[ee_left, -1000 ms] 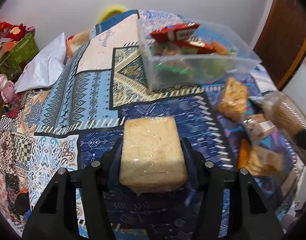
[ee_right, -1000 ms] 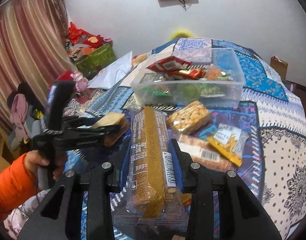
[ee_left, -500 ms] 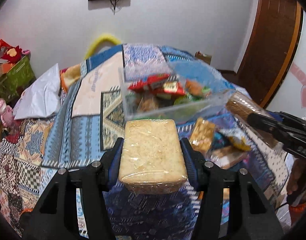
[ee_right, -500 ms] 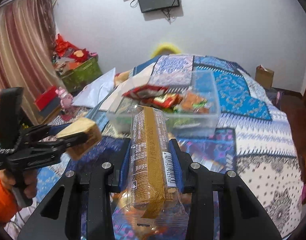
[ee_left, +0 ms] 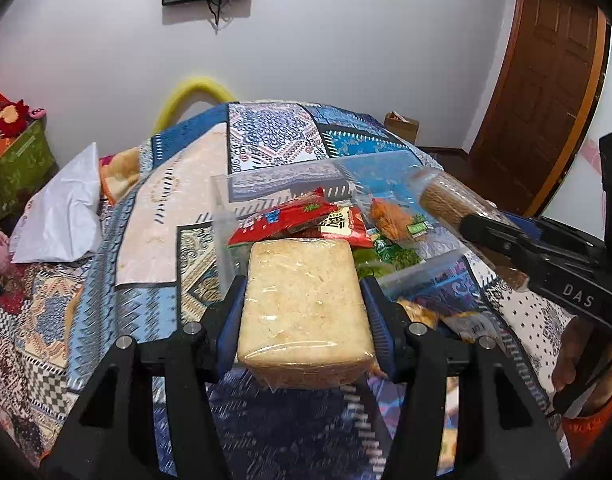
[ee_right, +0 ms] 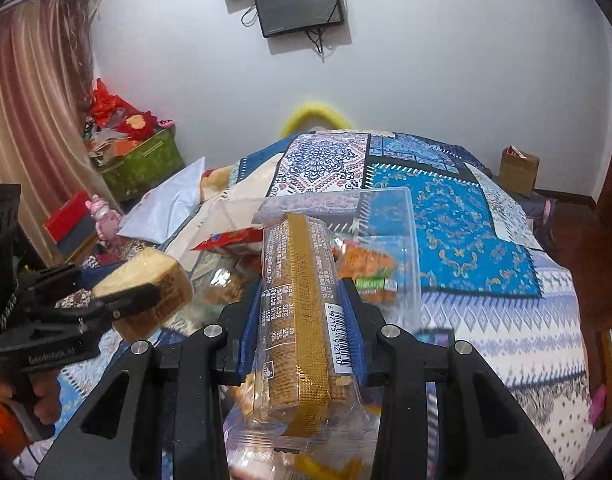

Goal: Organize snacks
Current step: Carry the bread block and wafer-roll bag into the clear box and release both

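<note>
My left gripper is shut on a wrapped pale cake block and holds it in the air just before the clear plastic bin. The bin holds red snack packets and orange and green ones. My right gripper is shut on a long clear biscuit pack with a gold strip, held over the bin's near side. In the left wrist view the biscuit pack hangs above the bin's right end. In the right wrist view the cake block is at the left.
The bin stands on a bed with a blue patterned quilt. More wrapped snacks lie on the quilt below the grippers. A white pillow lies at the left. A green box stands by the curtain, and a wooden door at the right.
Both grippers have lifted with their snacks and moved toward the bin. The loose snacks on the quilt have dropped low in both views.
</note>
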A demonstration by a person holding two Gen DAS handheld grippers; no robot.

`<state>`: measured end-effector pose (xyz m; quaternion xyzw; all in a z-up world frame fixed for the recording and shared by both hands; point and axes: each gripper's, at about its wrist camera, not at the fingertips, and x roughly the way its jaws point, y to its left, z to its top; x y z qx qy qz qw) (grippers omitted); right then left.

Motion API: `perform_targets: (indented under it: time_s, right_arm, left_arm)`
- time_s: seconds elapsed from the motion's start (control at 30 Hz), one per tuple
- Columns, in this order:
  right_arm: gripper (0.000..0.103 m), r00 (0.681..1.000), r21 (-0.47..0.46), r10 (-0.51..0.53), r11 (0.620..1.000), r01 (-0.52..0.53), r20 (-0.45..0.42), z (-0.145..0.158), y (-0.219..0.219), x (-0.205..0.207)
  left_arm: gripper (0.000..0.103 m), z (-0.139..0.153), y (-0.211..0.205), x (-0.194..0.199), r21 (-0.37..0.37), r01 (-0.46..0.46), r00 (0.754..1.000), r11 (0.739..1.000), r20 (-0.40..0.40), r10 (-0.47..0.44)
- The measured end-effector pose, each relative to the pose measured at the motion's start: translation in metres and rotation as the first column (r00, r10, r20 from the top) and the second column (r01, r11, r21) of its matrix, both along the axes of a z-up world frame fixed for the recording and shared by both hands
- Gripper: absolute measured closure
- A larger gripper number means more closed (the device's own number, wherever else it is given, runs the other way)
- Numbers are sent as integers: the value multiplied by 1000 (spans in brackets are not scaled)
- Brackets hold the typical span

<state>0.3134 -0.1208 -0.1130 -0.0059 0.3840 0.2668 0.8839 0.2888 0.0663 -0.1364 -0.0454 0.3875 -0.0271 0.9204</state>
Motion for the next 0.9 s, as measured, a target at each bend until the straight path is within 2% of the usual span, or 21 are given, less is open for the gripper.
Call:
perform_targets:
  time_s: [0.23, 0.4, 0.5, 0.77, 0.9]
  right_arm:
    - [69, 999, -28, -9, 1000, 8, -34, -24, 11, 34]
    - [69, 999, -55, -8, 998, 5, -49, -37, 16, 47]
    - [69, 998, -65, -2, 998, -2, -62, -44, 19, 52]
    - [66, 998, -110, 27, 993, -33, -48, -46, 29, 52]
    - [65, 998, -138, 49, 989, -55, -47, -42, 35, 47]
  left_arm:
    - [48, -18, -7, 37, -19, 31, 999, 999, -29, -32]
    - [48, -26, -9, 56, -24, 38, 999, 999, -29, -38]
    - [48, -30, -6, 66, -51, 27, 999, 998, -35, -29]
    - [47, -32, -3, 75, -32, 10, 999, 999, -46, -11]
    - [47, -28, -1, 73, -51, 13, 997, 999, -77, -17]
